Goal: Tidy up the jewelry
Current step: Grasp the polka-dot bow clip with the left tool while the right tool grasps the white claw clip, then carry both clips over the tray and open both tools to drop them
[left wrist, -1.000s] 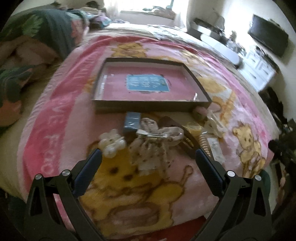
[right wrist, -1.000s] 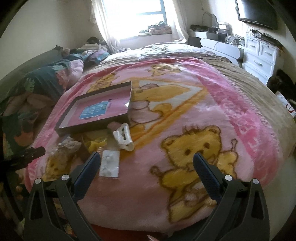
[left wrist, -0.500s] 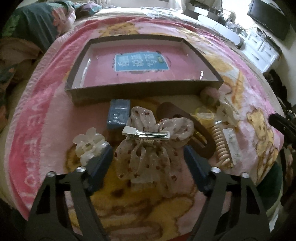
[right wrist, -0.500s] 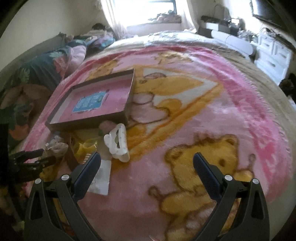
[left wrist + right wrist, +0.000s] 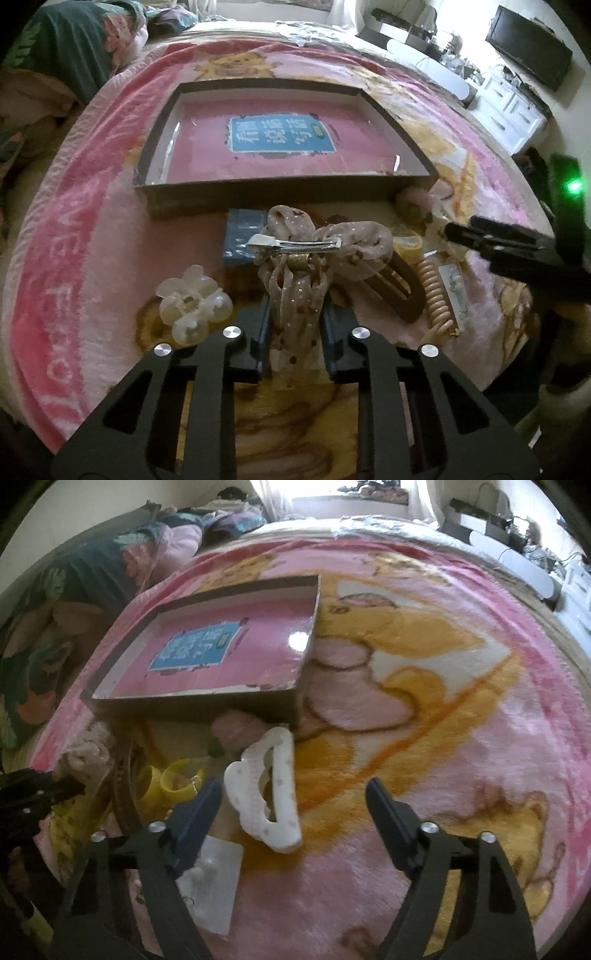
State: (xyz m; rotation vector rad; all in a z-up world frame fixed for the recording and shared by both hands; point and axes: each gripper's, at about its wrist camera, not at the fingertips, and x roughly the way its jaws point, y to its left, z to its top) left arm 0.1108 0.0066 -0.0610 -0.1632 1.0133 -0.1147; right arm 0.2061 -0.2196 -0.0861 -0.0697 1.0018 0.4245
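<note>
A shallow dark box [image 5: 280,192] with a pink floor and blue label lies on the pink blanket; it also shows in the right wrist view [image 5: 199,705]. In front of it lie hair accessories. My left gripper [image 5: 295,325] is shut on the tails of a beige dotted bow hair clip [image 5: 317,240]. A white flower claw clip [image 5: 192,306] lies left of it. My right gripper [image 5: 291,805] is open just above a white claw clip [image 5: 269,782], its left finger beside the clip.
A blue card [image 5: 240,240], brown oval clip [image 5: 399,288], beige spiral tie [image 5: 436,295] and earring card [image 5: 210,882] lie near the bow. Yellow rings [image 5: 166,779] and a pink scrunchie [image 5: 236,727] lie by the box. Pillows sit left; white drawers stand right.
My left gripper moved forward and closed on the bow clip's tails. My right gripper moved forward and down toward the white claw clip, narrowing a little.
</note>
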